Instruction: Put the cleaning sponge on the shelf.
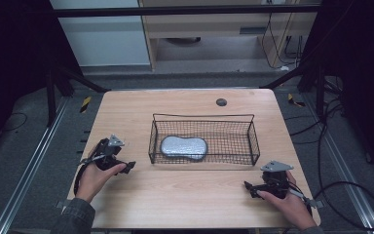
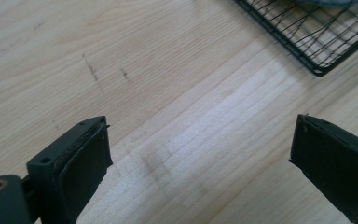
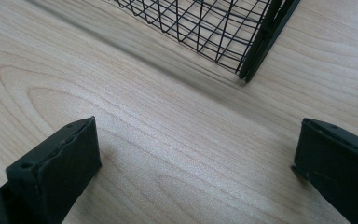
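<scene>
High view: a wire basket [image 1: 233, 131] sits mid-table [image 1: 185, 200], and a silver-grey pouch [image 1: 183, 147] lies flat in its left half. A small dark disc [image 1: 221, 102] sits on the table beyond the basket's far side. The left gripper [image 1: 126, 166] rests near the table's left edge, just left of the basket, held in the left hand [image 1: 95, 178]. The right gripper [image 1: 249, 187] rests near the right front corner, held in the right hand [image 1: 285, 202], with the basket's right end just beyond it.

Left gripper view: the jaws stand wide apart over bare wood, nothing between them; a basket corner [image 2: 319, 44] shows at upper right.

Right gripper view: the jaws are likewise spread wide and empty above the table, with a basket corner [image 3: 256, 46] ahead, well apart from them.
</scene>
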Available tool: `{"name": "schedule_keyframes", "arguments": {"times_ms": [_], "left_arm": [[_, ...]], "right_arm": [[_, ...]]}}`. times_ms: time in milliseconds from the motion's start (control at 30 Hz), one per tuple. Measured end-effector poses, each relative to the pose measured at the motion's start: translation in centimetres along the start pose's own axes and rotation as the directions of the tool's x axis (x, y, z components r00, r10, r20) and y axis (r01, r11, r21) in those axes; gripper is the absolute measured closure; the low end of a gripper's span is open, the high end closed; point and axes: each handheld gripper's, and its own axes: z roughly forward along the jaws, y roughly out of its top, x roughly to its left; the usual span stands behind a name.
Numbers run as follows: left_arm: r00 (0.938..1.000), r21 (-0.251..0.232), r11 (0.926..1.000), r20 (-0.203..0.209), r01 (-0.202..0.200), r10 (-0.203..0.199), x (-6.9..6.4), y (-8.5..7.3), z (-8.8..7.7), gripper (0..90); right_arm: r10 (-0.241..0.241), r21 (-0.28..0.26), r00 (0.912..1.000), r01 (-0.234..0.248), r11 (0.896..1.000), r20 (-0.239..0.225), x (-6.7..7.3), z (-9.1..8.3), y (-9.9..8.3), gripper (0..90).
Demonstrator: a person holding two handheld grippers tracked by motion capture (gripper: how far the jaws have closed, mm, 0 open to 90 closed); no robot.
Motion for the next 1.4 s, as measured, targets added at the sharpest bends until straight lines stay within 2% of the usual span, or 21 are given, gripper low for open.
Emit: {"name": "schedule_keyframes", "arguments": {"times_ms": [100, 233, 367, 700, 767, 933, 1067, 1167, 1400], "left_arm": [[0.9998, 0.033, 0.9993, 0.0, 0.019, -0.019, 0.5, -0.7, 0.8, 4.1], [0.999, 0.036, 0.9983, -0.008, 0.045, -0.045, 0.8, -1.4, 1.3, 4.1], [0.9986, 0.046, 0.9976, -0.014, 0.051, -0.051, 1.1, -1.8, 1.8, 4.0], [0.9918, -0.024, 0.9919, -0.025, 0.124, -0.125, 2.4, -2.7, 2.3, 3.4], [0.9908, -0.035, 0.9904, -0.014, 0.134, -0.134, 2.5, -2.9, 2.4, 2.4], [0.9911, -0.061, 0.9895, -0.012, 0.131, -0.132, 2.6, -3.1, 2.6, 0.0], [0.9895, -0.1, 0.9848, -0.015, 0.142, -0.144, 2.6, -3.3, 2.8, 0.0], [0.9884, -0.148, 0.9782, -0.019, 0.146, -0.151, 2.5, -3.7, 3.1, 0.0], [0.9883, -0.148, 0.9781, -0.019, 0.147, -0.151, 2.5, -3.7, 3.1, 0.0]], "right_arm": [[-0.001, 0.0, 1.0, 0.001, 1.0, 0.001, 0.0, 0.0, 0.0, 0.4], [0.0, 0.0, 1.0, 0.0, 1.0, 0.001, 0.0, 0.0, 0.0, 0.4], [-0.001, 0.0, 1.0, 0.001, 1.0, 0.001, 0.0, 0.0, 0.0, 0.4], [-0.001, 0.001, 1.0, 0.001, 1.0, 0.0, 0.0, 0.0, 0.0, 0.4], [-0.001, 0.001, 1.0, 0.001, 1.0, 0.0, 0.0, 0.0, 0.0, 0.4], [-0.001, 0.001, 1.0, 0.001, 1.0, 0.0, 0.0, 0.0, 0.0, 0.4], [-0.001, 0.0, 1.0, 0.001, 1.0, 0.0, 0.0, 0.0, 0.0, 0.4], [-0.001, 0.0, 1.0, 0.001, 1.0, 0.0, 0.0, 0.0, 0.0, 0.4], [-0.001, 0.001, 1.0, 0.001, 1.0, 0.0, 0.0, 0.0, 0.0, 0.4]]}}
